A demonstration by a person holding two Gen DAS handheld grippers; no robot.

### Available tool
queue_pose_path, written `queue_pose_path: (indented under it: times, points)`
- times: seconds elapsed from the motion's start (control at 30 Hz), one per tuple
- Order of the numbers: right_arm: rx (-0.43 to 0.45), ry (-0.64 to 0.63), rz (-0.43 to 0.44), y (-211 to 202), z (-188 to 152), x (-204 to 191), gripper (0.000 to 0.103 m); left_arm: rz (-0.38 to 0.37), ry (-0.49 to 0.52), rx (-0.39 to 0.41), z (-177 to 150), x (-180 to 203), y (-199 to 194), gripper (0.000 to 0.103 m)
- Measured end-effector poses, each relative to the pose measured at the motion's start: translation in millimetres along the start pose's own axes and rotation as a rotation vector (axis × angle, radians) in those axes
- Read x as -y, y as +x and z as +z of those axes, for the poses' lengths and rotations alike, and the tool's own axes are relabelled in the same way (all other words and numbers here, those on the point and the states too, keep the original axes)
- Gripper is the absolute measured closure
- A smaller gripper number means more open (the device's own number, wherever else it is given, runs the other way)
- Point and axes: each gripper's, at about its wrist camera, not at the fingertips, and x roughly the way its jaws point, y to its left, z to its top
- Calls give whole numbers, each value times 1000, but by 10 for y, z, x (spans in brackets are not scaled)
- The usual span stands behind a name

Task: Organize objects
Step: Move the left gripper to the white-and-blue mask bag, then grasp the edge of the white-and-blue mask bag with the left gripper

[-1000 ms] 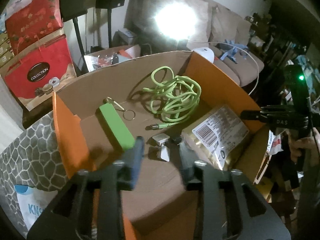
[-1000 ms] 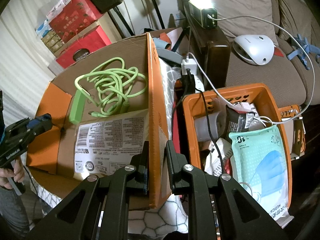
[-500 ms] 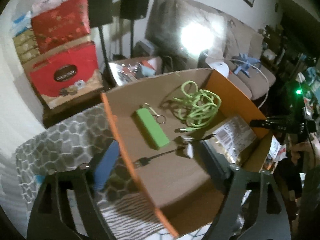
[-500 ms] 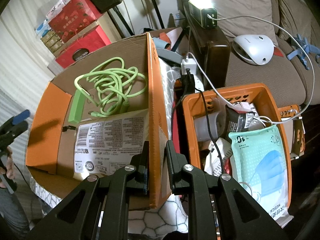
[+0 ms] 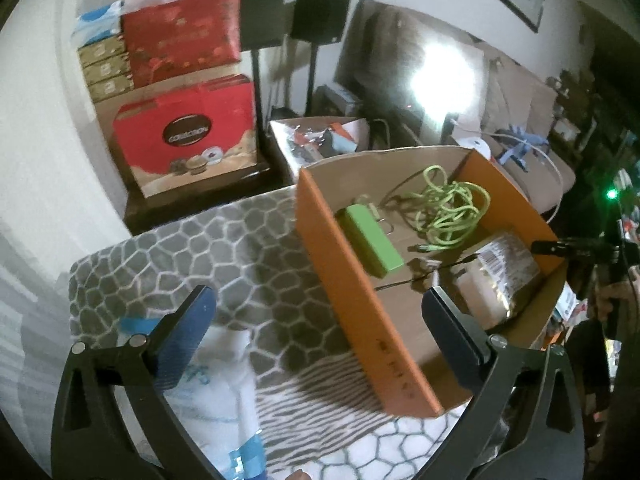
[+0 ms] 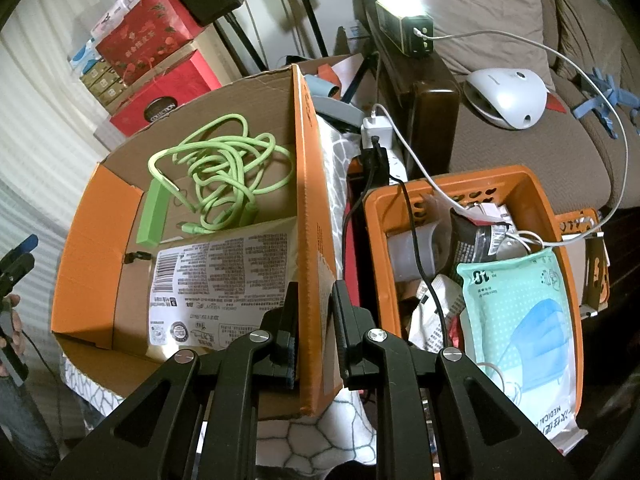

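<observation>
Tongs (image 6: pixel 314 320) tight on cardboard box (image 6: pixel 308 184) wall.

Box (image 5: pixel 362 292) interior: open from above. Floor taken up at back by green cable (image 5: pixel 452 210), left by green bar (image 5: pixel 370 242), right by labelled packet (image 5: pixel 504 276); a small plug and thin black lead (image 5: pixel 420 276) lie between them. Bare cardboard only in the near part.

Left gripper (image 5: pixel 320 320) jaws opening, nothing pinched; near box wall passes between the fingers.

Right gripper (image 6: pixel 314 330) clamped on the box's right wall, blocking that edge.

Gap between box and orange basket (image 6: pixel 532 196) narrow, crossed by black cord (image 6: pixel 416 240). Basket full: mask pack (image 6: pixel 520 312) on top, white cable (image 6: pixel 460 200) across it.

Patterned cloth (image 5: pixel 208 248) left of box: clear.
</observation>
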Motion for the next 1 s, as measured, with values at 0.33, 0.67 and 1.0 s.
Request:
queue_pose_path:
  times: [0.33, 0.67, 1.0]
  points:
    - [2, 5, 4, -6, -3, 8, 87, 102, -56, -38, -250, -604, -174, 0]
    - [2, 5, 3, -6, -4, 8, 87, 91, -196, -89, -669, -1287, -278, 0]
    - [2, 6, 4, -6, -5, 7, 87, -81, -354, -147, -1096, -1830, -200, 0]
